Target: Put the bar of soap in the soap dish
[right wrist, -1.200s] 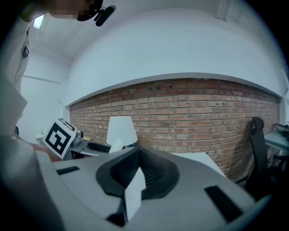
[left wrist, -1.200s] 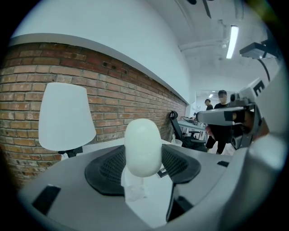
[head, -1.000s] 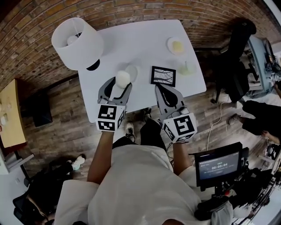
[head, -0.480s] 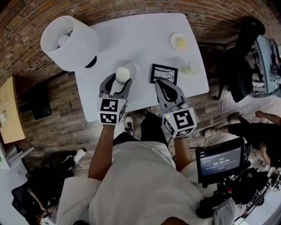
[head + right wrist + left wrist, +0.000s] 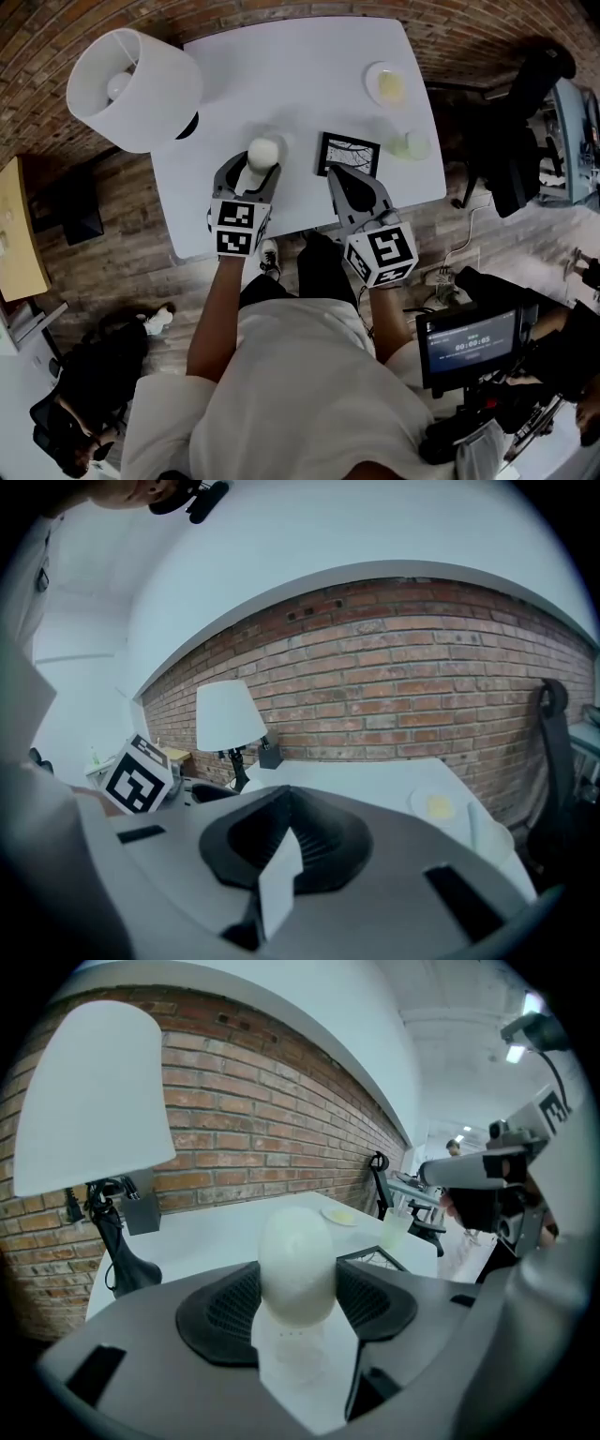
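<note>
A white, rounded bar of soap (image 5: 263, 152) is clamped upright in my left gripper (image 5: 253, 171), over the near part of the white table (image 5: 281, 75). In the left gripper view the soap (image 5: 296, 1265) fills the gap between the black pads. A small round white dish (image 5: 386, 84) with something pale yellow in it sits at the table's far right; it also shows in the right gripper view (image 5: 436, 806). My right gripper (image 5: 336, 178) hangs over the table's near edge, jaws together with nothing between them (image 5: 286, 832).
A black-framed picture (image 5: 349, 154) lies flat just beyond the right gripper. A pale green cup (image 5: 410, 145) stands at the table's right edge. A white-shaded lamp (image 5: 131, 89) is at the far left. An office chair (image 5: 516, 141) and a monitor (image 5: 469, 342) stand to the right.
Both grippers have edged a little forward over the table's near edge. The left one keeps its hold on the soap; the right one stays shut.
</note>
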